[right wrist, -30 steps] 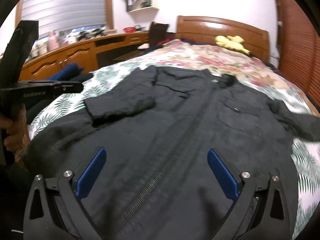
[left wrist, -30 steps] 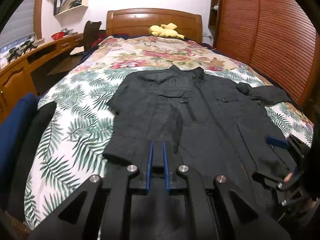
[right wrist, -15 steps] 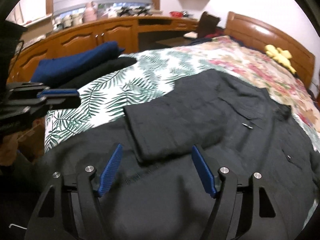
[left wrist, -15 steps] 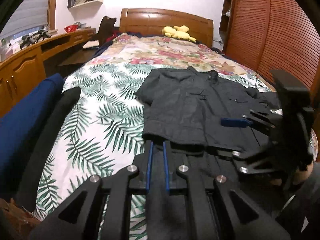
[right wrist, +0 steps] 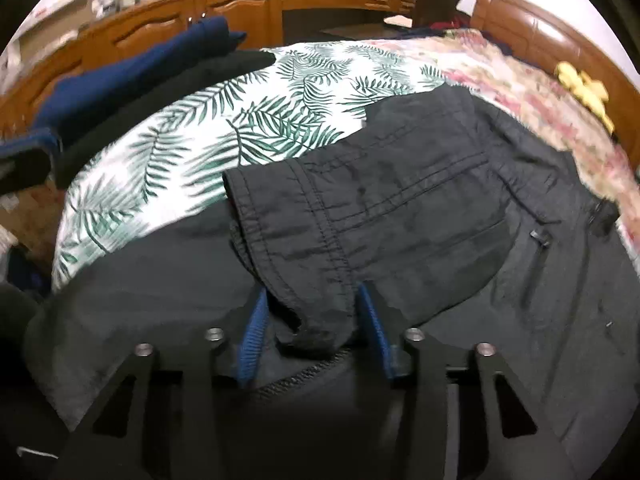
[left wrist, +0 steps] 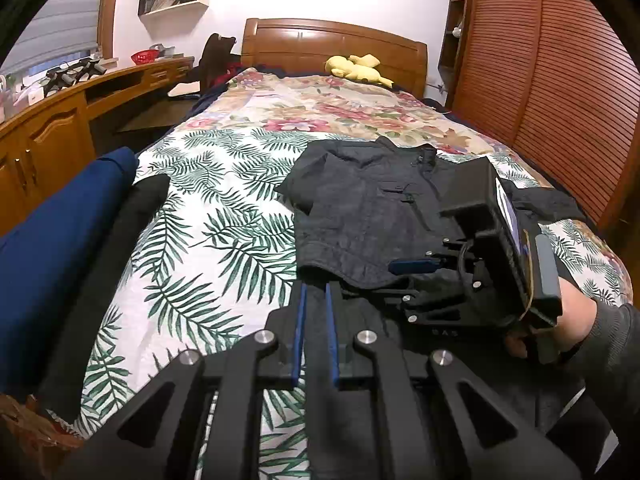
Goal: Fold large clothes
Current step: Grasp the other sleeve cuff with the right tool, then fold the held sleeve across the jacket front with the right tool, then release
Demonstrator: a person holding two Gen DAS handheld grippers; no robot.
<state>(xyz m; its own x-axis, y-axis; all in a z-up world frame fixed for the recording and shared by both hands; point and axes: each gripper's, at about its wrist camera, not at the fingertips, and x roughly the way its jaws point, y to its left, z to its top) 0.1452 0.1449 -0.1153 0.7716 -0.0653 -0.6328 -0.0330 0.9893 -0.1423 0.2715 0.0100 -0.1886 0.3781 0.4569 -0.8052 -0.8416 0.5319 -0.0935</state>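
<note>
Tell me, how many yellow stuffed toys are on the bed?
1. The yellow stuffed toy lies at the far end of the bed, against the wooden headboard. More could be hidden out of view.

One dark jacket [left wrist: 372, 216]; one yellow plush toy [left wrist: 354, 67]; two folded garments [left wrist: 60, 240]; two grippers [left wrist: 316, 304].

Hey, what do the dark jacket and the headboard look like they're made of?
Jacket: probably a matte woven cotton or cotton blend; it shows crinkled cloth, double-stitched seams and a soft rolled cuff. Headboard: apparently varnished wood, reddish-brown with a glossy sheen; solid or veneer cannot be told.
</note>
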